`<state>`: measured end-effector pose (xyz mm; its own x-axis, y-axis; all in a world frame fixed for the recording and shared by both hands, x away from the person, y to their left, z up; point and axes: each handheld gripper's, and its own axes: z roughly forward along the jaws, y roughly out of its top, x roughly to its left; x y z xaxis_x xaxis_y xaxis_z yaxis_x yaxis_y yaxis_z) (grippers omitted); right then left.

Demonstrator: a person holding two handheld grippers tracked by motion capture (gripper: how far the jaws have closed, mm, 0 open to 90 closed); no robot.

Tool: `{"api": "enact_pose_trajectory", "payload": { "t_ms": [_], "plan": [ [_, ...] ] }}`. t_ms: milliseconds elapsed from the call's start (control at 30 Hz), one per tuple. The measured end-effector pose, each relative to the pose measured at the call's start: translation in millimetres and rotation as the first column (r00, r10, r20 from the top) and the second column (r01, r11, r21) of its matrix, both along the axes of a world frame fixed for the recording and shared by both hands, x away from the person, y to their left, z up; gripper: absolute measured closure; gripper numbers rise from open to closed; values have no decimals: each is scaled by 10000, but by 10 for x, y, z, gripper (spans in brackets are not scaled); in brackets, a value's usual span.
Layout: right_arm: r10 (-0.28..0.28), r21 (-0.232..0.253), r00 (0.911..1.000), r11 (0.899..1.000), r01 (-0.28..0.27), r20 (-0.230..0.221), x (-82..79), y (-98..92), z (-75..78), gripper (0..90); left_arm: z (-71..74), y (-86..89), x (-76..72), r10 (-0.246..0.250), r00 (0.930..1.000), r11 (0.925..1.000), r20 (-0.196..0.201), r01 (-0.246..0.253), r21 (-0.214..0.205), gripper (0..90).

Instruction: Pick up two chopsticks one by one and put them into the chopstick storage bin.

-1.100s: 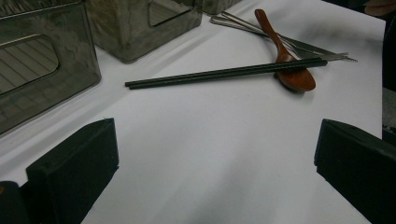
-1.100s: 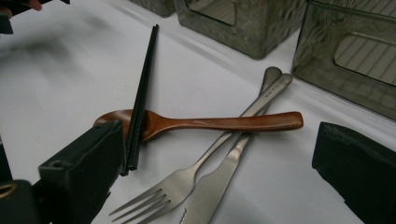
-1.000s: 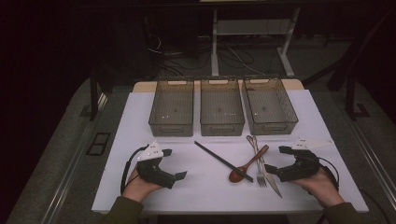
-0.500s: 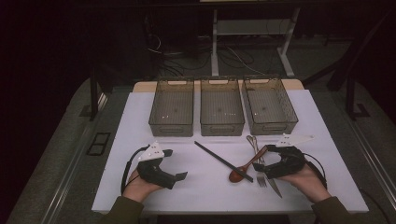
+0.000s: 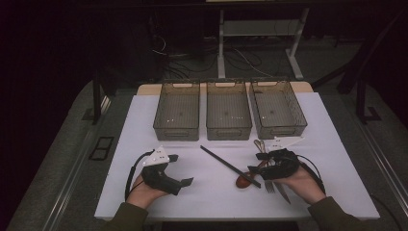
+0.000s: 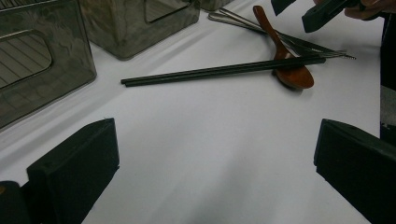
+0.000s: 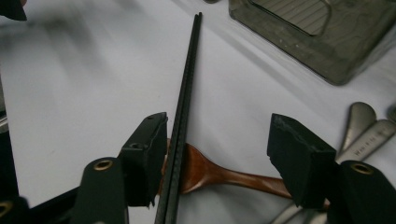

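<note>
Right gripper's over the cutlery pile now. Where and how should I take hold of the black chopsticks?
Grip the chopsticks at their near end, where they bridge the wooden spoon bowl and sit raised off the table. Bring the right gripper down from above, jaws straddling both sticks crosswise; one pad already stands alongside them.

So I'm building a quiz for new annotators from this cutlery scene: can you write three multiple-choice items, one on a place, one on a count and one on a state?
1. Where do the long black chopsticks lie?
A. in the middle bin
B. on the white table cover, one end across the brown wooden spoon
C. on the floor

2. How many clear grey plastic bins stand in the row?
A. two
B. three
C. five

3. How do the jaws of the right gripper stand?
A. apart, around the chopsticks and spoon
C. shut on a bin rim
B. shut tight on nothing

Key: 1 B, the high view shows them on the cover, crossing the spoon's bowl. 2 B, three bins stand side by side. 3 A, the right gripper view shows a gap between the jaws, which have just been closing.
</note>
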<state>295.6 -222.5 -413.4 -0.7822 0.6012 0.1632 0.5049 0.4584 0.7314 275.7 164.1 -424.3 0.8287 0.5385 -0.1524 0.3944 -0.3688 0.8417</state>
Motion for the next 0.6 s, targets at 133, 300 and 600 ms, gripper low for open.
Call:
{"api": "enact_pose_trajectory", "payload": {
  "t_ms": [133,300,600],
  "plan": [
    [239,-56,9995,9997,-241,-215,32,71,-12,456,0,-1,0,-39,10000,10000,-12,39,14,0],
    [452,-196,9983,9987,-460,-372,77,191,-48,561,-1,1,1,-47,10000,10000,-1,47,15,0],
    [669,-583,9960,9958,-703,-584,122,376,-106,715,1,1,-1,-86,10000,10000,15,86,42,0]
  ]
}}
